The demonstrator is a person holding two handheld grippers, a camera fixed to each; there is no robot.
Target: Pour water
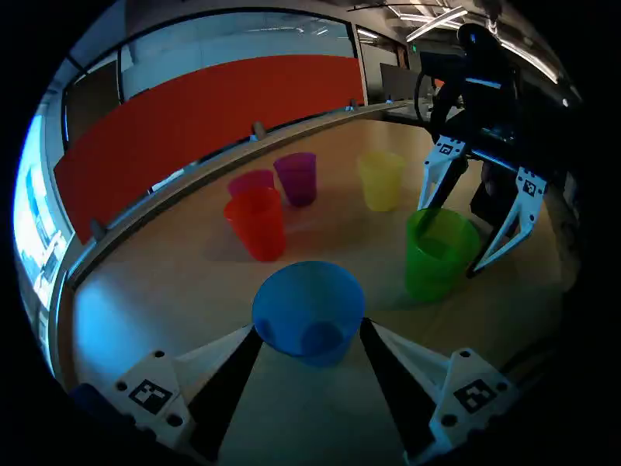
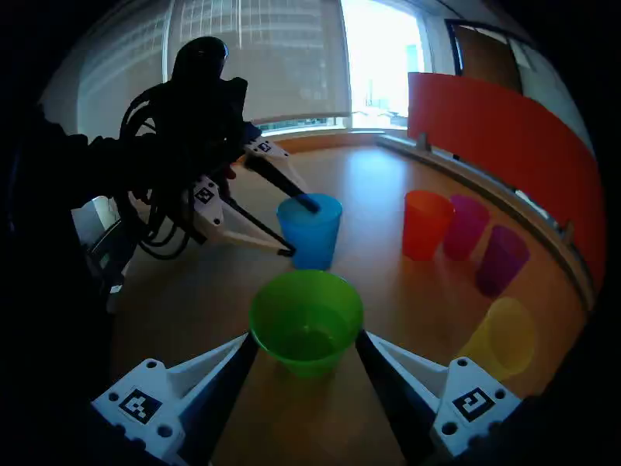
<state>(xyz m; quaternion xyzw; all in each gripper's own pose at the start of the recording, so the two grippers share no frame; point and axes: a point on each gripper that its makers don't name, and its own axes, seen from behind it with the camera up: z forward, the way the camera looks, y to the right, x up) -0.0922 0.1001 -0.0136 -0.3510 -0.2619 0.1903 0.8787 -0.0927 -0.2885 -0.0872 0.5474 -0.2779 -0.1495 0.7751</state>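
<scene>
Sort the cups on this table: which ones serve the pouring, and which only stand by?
For the job: blue plastic cup, in the left gripper; green translucent plastic cup, in the right gripper.
Standing by: orange plastic cup, pink plastic cup, purple plastic cup, yellow plastic cup.

Orange cup (image 1: pixel 256 224), pink cup (image 1: pixel 251 182), purple cup (image 1: pixel 296 177), yellow cup (image 1: pixel 381 179) upright on wooden counter (image 1: pixel 194 287); red partition (image 1: pixel 209 116) behind

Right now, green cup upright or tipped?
Upright. The green cup stands on the table between the right gripper fingers, rim level, mouth facing up.
</scene>
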